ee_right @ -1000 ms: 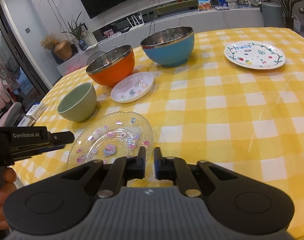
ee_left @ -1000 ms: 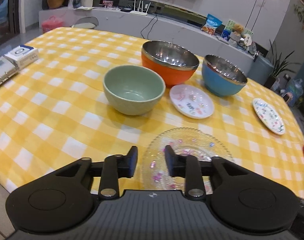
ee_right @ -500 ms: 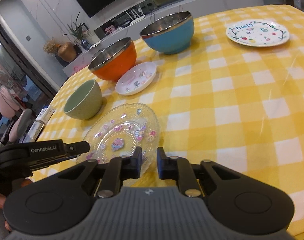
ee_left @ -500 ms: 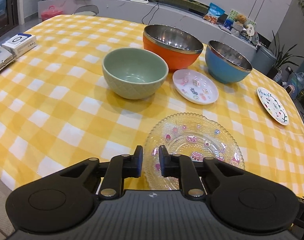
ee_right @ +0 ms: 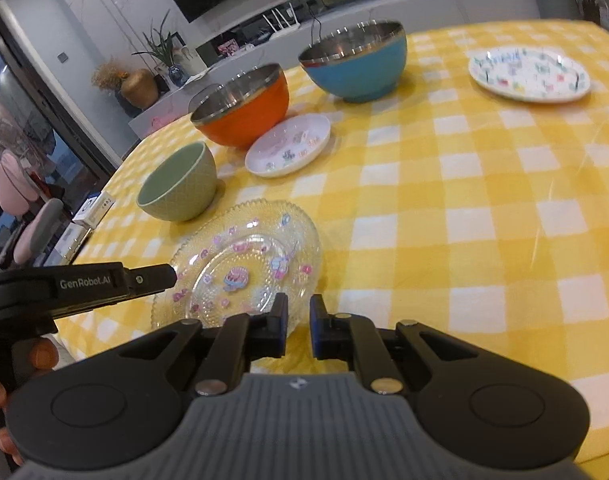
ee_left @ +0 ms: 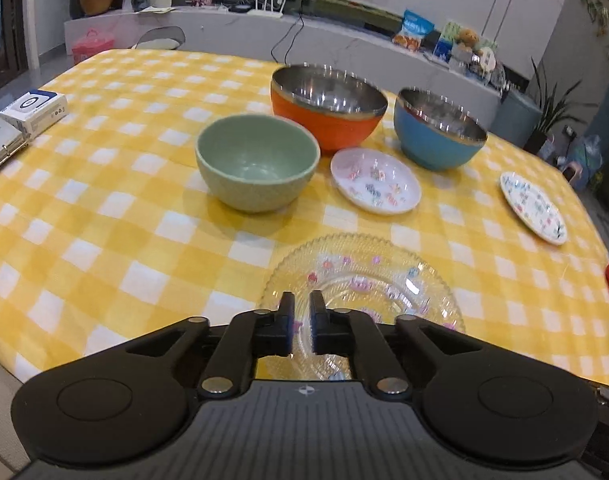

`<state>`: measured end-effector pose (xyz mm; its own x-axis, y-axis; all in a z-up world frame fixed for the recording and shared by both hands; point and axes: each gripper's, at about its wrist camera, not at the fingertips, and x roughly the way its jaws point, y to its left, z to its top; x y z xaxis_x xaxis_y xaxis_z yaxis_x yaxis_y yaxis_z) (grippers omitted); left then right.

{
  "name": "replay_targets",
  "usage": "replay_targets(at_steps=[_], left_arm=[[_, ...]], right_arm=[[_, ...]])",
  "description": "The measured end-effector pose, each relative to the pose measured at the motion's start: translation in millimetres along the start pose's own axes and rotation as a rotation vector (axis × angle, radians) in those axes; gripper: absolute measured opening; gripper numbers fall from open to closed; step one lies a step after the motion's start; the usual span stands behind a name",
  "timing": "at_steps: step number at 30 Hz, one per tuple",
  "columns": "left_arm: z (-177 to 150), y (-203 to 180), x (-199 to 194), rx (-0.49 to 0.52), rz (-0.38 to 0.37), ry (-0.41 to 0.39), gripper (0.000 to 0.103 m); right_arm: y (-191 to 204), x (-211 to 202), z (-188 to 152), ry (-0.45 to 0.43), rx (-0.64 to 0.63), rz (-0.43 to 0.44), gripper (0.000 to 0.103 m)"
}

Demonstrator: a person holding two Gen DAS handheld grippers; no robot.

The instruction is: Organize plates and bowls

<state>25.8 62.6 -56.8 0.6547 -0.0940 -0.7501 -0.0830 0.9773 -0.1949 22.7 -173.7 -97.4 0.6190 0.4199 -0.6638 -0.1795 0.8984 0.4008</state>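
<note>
You face a yellow-and-white checked tablecloth [ee_left: 104, 208]. On it you have a pale green bowl [ee_left: 257, 168], an orange bowl [ee_left: 328, 106] and a blue bowl [ee_left: 438, 128], both steel inside, a white saucer [ee_left: 375, 187] with small pastel motifs, a clear ribbed glass plate [ee_left: 362, 280] dotted pink and blue, and a white plate [ee_left: 533, 207] with coloured drawings.

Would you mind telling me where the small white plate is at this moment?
In the left wrist view, the small white plate lies mid-table, just in front of the gap between the orange bowl and the blue bowl.

Three bowls [ee_left: 258, 168] behind two plates [ee_left: 375, 186], apparently apart.
</note>
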Motion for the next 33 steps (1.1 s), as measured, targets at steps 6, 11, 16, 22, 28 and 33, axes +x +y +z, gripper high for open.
replay_targets(at_steps=[6, 11, 16, 22, 28, 33], left_arm=[[8.4, -17.0, -16.1, 0.015, -0.06, -0.103, 0.07], [17.8, -35.7, -15.3, -0.016, -0.112, -0.117, 0.072], [29.2, -50.5, -2.5, -0.078, -0.215, -0.101, 0.072], [36.6, -89.0, 11.2, -0.018, -0.252, -0.165, 0.067], [40.6, -130.5, 30.1, 0.06, -0.227, -0.209, 0.068], [42.1, -163.5, 48.4, 0.221, -0.164, -0.193, 0.068]], right_arm=[[-0.5, -16.4, 12.0, -0.073, -0.067, -0.077, 0.037], [-17.0, -32.0, 28.3, -0.145, -0.046, -0.206, 0.052], [-41.3, -47.7, 45.4, -0.219, 0.01, -0.315, 0.055], [-73.0, -56.7, 56.2, -0.28, 0.101, -0.429, 0.055], [-100.2, -55.6, 66.3, -0.301, 0.139, -0.466, 0.06], [-125.1, -45.5, 76.4, -0.284, 0.209, -0.482, 0.065]])
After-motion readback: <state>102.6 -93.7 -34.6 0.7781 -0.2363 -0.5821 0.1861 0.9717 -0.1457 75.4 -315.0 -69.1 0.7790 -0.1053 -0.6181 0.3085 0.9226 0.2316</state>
